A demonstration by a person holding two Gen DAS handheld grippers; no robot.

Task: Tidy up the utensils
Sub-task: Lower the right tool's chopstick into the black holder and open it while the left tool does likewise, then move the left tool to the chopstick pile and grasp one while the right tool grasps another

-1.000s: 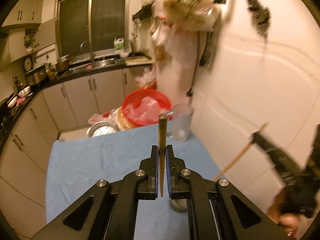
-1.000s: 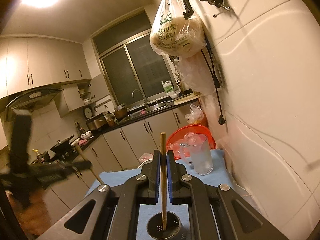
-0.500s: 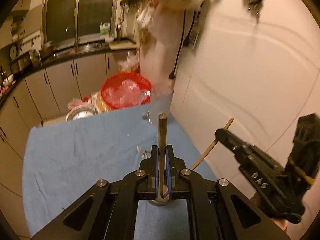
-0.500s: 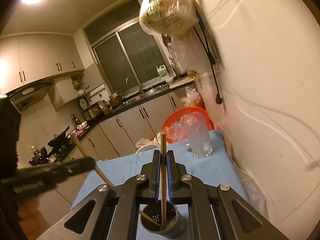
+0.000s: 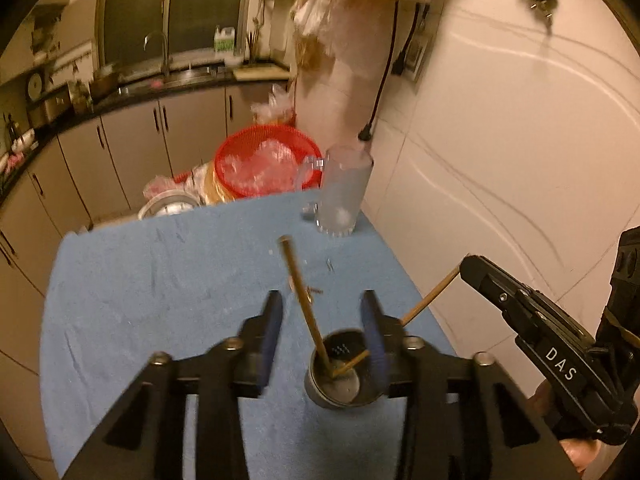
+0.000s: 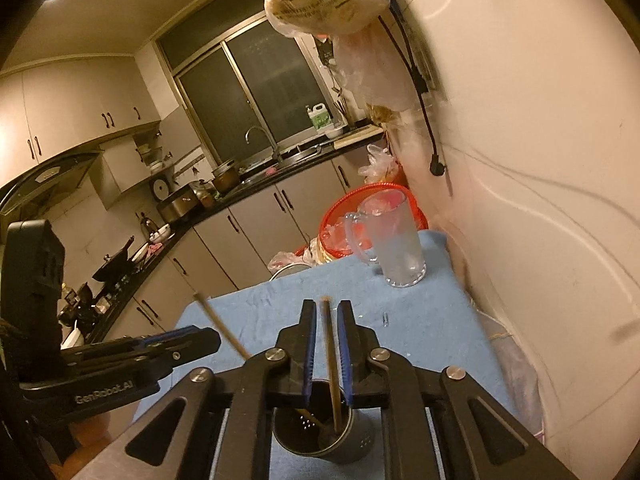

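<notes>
Both grippers have dropped to the perforated dark metal cup. Left gripper jaws have just been opening, its brown wooden chopstick released, leaning in the cup. Right gripper jaws have just been opening; its thin chopstick stands upright between them, apparently untouched.

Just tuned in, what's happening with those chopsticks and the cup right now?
Both chopsticks are being dropped into the metal holder on the blue cloth. The left gripper has just been opening; its chopstick leans free in the holder, tip inside. The right gripper has also just been opening, and its chopstick stands between the parted pads, its lower end in the holder. Neither looks gripped.
</notes>
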